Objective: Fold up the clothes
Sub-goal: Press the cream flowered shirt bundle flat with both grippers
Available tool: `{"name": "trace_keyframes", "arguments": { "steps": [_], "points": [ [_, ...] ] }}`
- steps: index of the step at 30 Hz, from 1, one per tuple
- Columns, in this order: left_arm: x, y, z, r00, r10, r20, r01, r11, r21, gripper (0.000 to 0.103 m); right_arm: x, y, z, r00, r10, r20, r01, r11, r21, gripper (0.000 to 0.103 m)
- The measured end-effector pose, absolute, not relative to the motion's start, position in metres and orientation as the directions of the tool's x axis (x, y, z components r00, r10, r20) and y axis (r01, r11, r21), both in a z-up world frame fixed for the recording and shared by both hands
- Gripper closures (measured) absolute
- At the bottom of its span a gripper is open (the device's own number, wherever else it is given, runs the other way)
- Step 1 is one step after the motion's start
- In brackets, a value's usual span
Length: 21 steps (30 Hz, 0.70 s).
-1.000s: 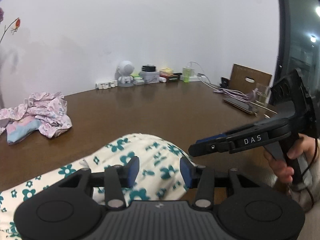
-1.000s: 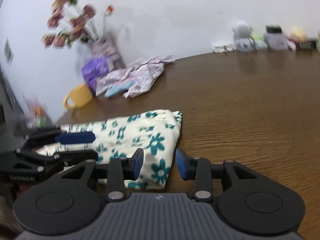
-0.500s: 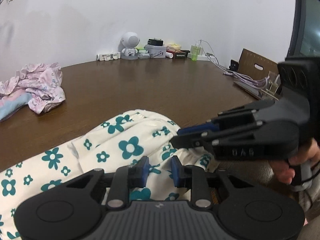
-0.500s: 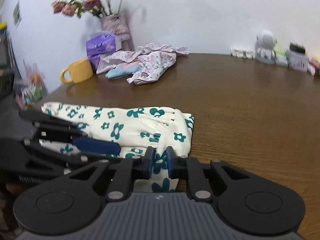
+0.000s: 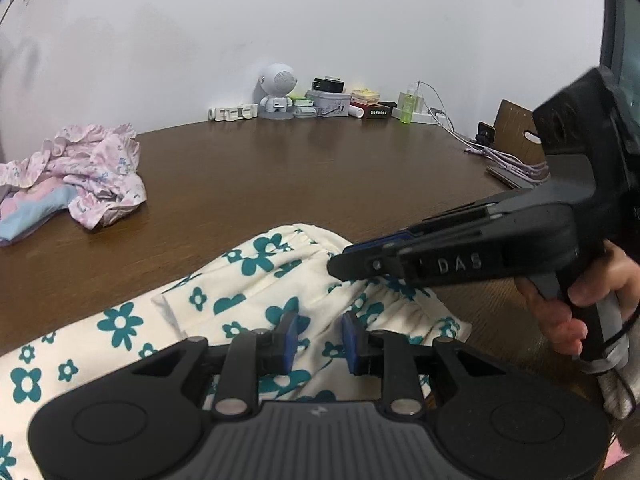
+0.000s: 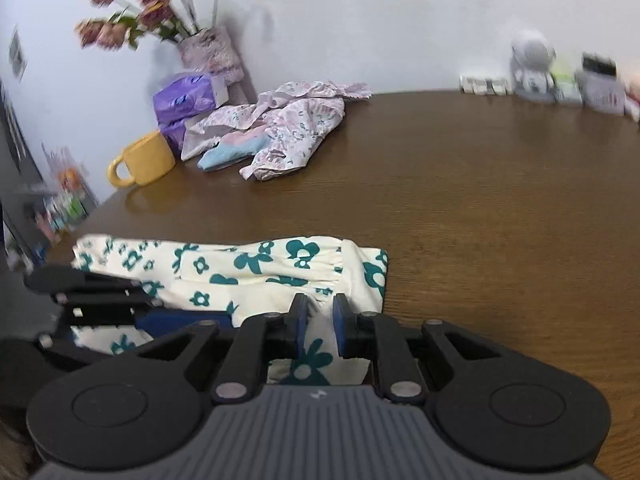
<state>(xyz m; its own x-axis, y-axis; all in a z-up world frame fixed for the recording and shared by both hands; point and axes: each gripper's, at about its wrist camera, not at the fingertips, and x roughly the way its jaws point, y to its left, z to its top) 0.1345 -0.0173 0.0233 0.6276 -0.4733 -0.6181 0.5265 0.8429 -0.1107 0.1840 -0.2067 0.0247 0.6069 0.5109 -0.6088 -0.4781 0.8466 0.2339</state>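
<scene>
The left gripper (image 5: 319,337) hangs over the cream floral garment (image 5: 256,292), pads parted with a moderate gap and cloth showing between them; whether they touch it cannot be told. The right gripper (image 6: 320,330) stands narrower, fabric bunched in the slot, a firm pinch unclear. Its body hides the garment's near edge. Ahead lies bare wooden table (image 6: 480,200). Far left, only the right view shows a yellow mug (image 6: 146,158) beside the pink clothes (image 6: 288,128); the left view shows the person's hand (image 5: 576,304).

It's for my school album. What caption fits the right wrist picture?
Right tool poised over flowery cloth on brown table, yellow mug behind.
</scene>
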Motion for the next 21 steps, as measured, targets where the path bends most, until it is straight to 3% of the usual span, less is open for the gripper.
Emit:
{"name": "trace_keyframes", "arguments": {
  "steps": [5, 16, 18, 21],
  "points": [
    [0.130, -0.019, 0.045, 0.669, -0.503, -0.548, 0.539, 0.835, -0.108, 0.080, 0.202, -0.214, 0.028, 0.599, 0.528, -0.602, -0.455, 0.843, 0.287, 0.088],
    [0.145, -0.024, 0.030, 0.649, -0.474, -0.595, 0.520, 0.848, -0.108, 0.080, 0.252, -0.213, 0.011, 0.552, 0.493, -0.673, -0.394, 0.865, 0.311, 0.088],
    [0.145, -0.025, 0.028, 0.648, -0.469, -0.600, 0.520, 0.848, -0.102, 0.080, 0.253, -0.210, 0.010, 0.555, 0.479, -0.680, -0.398, 0.871, 0.289, 0.099],
    [0.144, -0.025, 0.025, 0.648, -0.458, -0.608, 0.517, 0.851, -0.090, 0.080, 0.249, -0.206, 0.010, 0.579, 0.446, -0.682, -0.407, 0.883, 0.233, 0.101]
  ]
}}
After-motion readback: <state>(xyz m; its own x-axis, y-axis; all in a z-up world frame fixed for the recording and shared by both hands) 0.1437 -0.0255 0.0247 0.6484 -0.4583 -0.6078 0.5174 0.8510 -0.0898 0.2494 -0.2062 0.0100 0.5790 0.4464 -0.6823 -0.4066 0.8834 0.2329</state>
